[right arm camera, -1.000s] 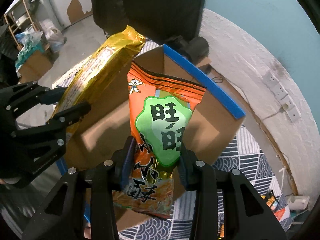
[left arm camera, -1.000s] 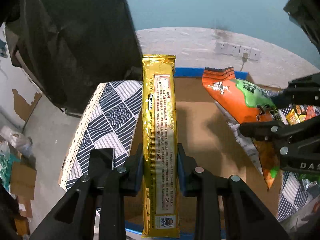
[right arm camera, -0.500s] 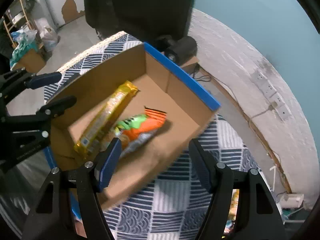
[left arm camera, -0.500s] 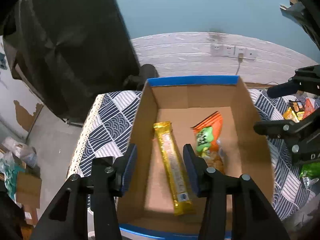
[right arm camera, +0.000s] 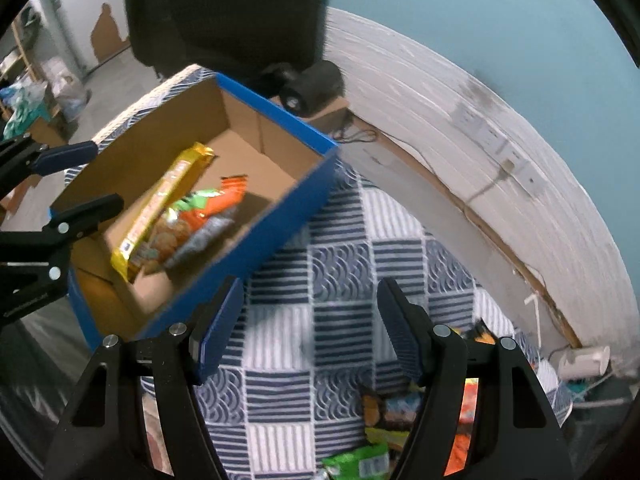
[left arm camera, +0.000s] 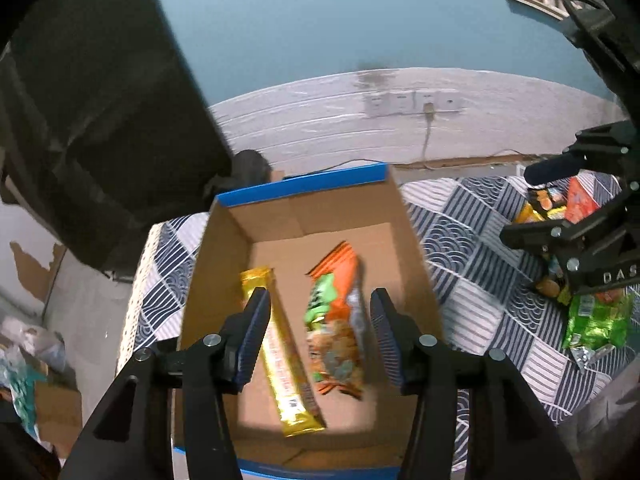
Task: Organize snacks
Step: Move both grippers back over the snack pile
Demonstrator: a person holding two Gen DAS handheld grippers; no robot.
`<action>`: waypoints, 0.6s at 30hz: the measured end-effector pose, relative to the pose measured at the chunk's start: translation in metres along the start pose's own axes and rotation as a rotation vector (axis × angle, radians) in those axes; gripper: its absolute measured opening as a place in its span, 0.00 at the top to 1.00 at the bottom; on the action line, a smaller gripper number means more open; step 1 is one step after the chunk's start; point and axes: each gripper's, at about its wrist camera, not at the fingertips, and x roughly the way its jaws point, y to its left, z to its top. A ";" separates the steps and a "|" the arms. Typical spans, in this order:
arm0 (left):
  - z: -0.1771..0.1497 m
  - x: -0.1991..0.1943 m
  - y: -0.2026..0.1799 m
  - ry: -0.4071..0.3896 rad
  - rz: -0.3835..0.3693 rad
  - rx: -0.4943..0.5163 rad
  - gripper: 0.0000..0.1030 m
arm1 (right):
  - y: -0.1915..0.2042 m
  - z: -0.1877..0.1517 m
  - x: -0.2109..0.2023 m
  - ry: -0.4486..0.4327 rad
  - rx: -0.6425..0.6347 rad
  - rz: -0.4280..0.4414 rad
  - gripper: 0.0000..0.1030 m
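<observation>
An open cardboard box with blue outer walls stands on the patterned cloth. A long gold snack pack and an orange-and-green snack bag lie side by side on its floor. My left gripper is open and empty above the box. My right gripper is open and empty over the cloth to the right of the box, and shows in the left wrist view. Several loose snack packs lie on the cloth on the right.
The blue-and-white patterned cloth covers the table. A black chair stands behind the box. A white wall base with power sockets runs behind the table. Floor clutter lies at the far left.
Both grippers have let go of their snacks, opened and pulled back. The gold pack and the orange bag now lie in the box. My right gripper has swung right, toward the loose snacks.
</observation>
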 end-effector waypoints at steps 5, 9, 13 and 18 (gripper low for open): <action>0.007 -0.005 -0.024 0.000 -0.034 0.031 0.48 | -0.024 -0.023 -0.012 0.008 0.036 -0.025 0.32; 0.010 -0.008 -0.041 0.006 -0.074 0.039 0.47 | -0.042 -0.046 -0.024 0.019 0.050 -0.053 0.32; 0.012 -0.008 -0.059 0.019 -0.104 0.055 0.46 | -0.063 -0.070 -0.032 0.034 0.079 -0.074 0.32; 0.013 -0.008 -0.081 0.034 -0.142 0.075 0.46 | -0.085 -0.099 -0.040 0.048 0.127 -0.093 0.32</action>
